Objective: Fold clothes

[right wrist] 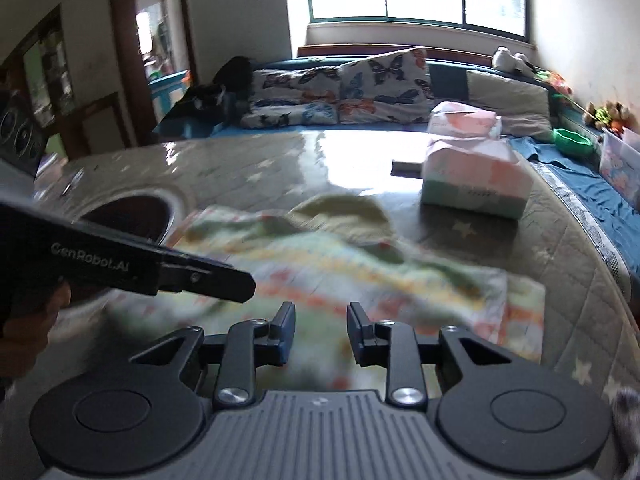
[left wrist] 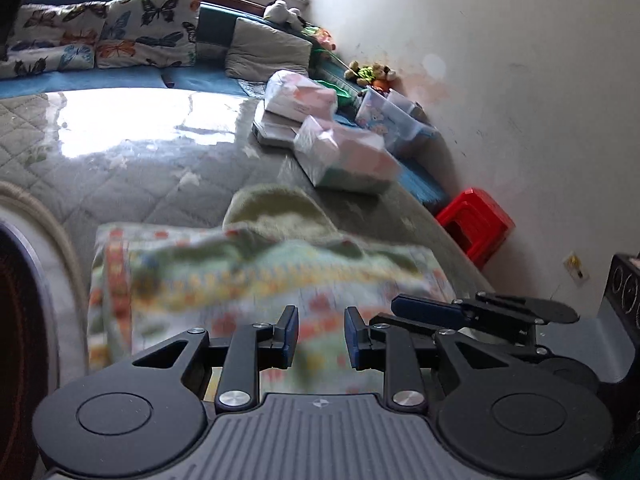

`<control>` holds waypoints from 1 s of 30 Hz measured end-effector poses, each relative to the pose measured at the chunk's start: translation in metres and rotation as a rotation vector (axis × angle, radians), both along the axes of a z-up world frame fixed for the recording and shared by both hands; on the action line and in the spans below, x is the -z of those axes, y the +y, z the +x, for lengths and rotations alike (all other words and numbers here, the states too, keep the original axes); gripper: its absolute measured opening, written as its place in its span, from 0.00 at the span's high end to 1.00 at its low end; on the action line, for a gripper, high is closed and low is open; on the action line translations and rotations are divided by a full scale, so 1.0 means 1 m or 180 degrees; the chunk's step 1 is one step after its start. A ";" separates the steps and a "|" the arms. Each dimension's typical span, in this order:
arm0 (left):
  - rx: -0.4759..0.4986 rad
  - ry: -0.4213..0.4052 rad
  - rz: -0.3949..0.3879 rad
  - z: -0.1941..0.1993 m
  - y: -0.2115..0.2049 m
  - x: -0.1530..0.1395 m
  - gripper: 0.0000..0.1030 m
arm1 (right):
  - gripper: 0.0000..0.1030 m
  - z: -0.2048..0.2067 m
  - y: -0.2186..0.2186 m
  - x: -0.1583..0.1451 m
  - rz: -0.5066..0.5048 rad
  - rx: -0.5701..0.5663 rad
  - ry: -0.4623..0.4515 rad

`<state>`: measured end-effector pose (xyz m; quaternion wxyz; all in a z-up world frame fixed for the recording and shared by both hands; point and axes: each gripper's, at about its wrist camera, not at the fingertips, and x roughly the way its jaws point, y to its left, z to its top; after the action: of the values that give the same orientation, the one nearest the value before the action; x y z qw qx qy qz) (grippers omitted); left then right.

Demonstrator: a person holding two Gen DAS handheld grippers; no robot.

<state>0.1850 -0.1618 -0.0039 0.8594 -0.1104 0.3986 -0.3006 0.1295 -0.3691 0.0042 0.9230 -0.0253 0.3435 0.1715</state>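
A pale green garment with orange and yellow patterned bands lies spread and partly folded on the grey quilted bed, blurred in both views. A plain light-green part sticks out at its far edge. My left gripper hovers over the garment's near edge, its jaws apart with nothing between the pads. My right gripper hangs over the same garment, open too and holding nothing. Each gripper shows in the other's view: the right one at the right, the left one at the left, held by a hand.
Wrapped tissue packs sit on the bed beyond the garment. A round dark-centred object lies to the left. Butterfly pillows line the far side. A red stool stands by the wall past the bed's right edge.
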 end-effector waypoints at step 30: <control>-0.0418 -0.0170 0.0301 -0.101 0.049 -0.002 0.20 | 0.18 -0.092 0.025 0.005 -0.0034 0.0202 -0.0168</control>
<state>0.0840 -0.1131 -0.0023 0.8918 -0.0875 0.3813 -0.2273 0.0379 -0.3438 -0.0011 0.9366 -0.0238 0.3205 0.1396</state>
